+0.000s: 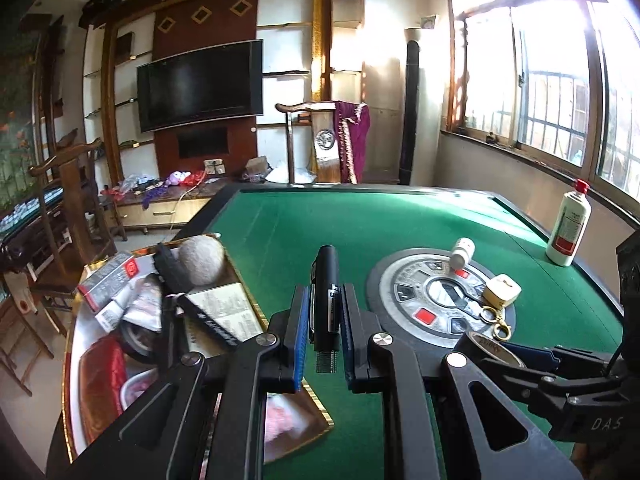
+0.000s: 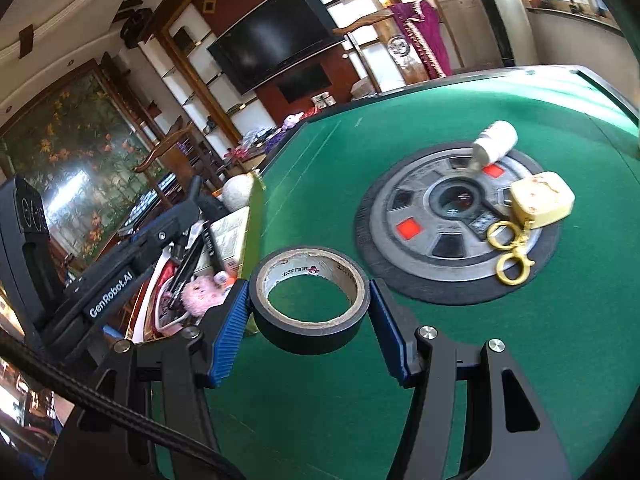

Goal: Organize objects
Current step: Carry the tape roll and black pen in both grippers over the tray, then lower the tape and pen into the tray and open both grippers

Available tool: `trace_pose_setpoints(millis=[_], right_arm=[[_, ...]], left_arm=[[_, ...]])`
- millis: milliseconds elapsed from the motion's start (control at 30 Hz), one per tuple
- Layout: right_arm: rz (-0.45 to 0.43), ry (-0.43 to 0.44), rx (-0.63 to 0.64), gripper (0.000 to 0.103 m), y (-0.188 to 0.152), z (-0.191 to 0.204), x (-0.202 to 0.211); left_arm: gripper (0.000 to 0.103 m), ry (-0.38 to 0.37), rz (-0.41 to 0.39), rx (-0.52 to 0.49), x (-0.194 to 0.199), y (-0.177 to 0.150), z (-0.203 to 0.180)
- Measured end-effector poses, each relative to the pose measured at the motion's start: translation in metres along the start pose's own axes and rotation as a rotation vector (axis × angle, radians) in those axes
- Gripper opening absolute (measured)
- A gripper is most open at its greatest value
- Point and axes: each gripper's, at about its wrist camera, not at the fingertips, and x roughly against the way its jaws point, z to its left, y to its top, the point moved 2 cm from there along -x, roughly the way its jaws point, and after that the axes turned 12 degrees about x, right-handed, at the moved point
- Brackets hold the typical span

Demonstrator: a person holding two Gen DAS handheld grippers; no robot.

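the left gripper (image 1: 325, 322) is squeezed on a black pen (image 1: 326, 300), held up beside the full tray (image 1: 240, 280). next it likely needs to go over the tray and let go. the right gripper (image 2: 310, 300) sits wide around the tape roll (image 2: 309, 300) on the green counter (image 2: 500, 340), not pinching yet. farther off are a keychain (image 2: 536, 208), a small bottle (image 2: 494, 140) and a tv (image 1: 200, 84).

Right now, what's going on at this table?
A person is tidying a green table with two handheld grippers. The left gripper is shut on a black pen, next to the cluttered tray. The right gripper straddles a tape roll, jaws open, the right pad not yet touching. A small white bottle and a keychain lie on the centre disc.
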Motion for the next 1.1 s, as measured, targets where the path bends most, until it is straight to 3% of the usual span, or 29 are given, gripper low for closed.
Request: trace_pose_setpoints(millis=[267, 667, 833, 967, 1100], right_arm=[[0.031, 0.051, 0.101, 0.059, 0.01, 0.056, -0.034], [0.085, 0.114, 0.297, 0.059, 0.014, 0.142, -0.086], [0.102, 0.116, 0.371, 0.059, 0.009, 0.17, -0.104], [0.1, 0.056, 0.465, 0.059, 0.012, 0.188, -0.115], [0.107, 0.027, 0.472, 0.059, 0.034, 0.189, -0.135]], left_arm=[[0.012, 0.066, 0.003, 0.104, -0.003, 0.012, 0.064], [0.012, 0.244, 0.041, 0.342, -0.015, 0.016, 0.187], [0.012, 0.272, 0.084, 0.389, -0.025, 0.011, 0.207], [0.012, 0.29, 0.107, 0.413, -0.03, 0.007, 0.216], [0.012, 0.298, 0.128, 0.418, -0.035, 0.003, 0.218]])
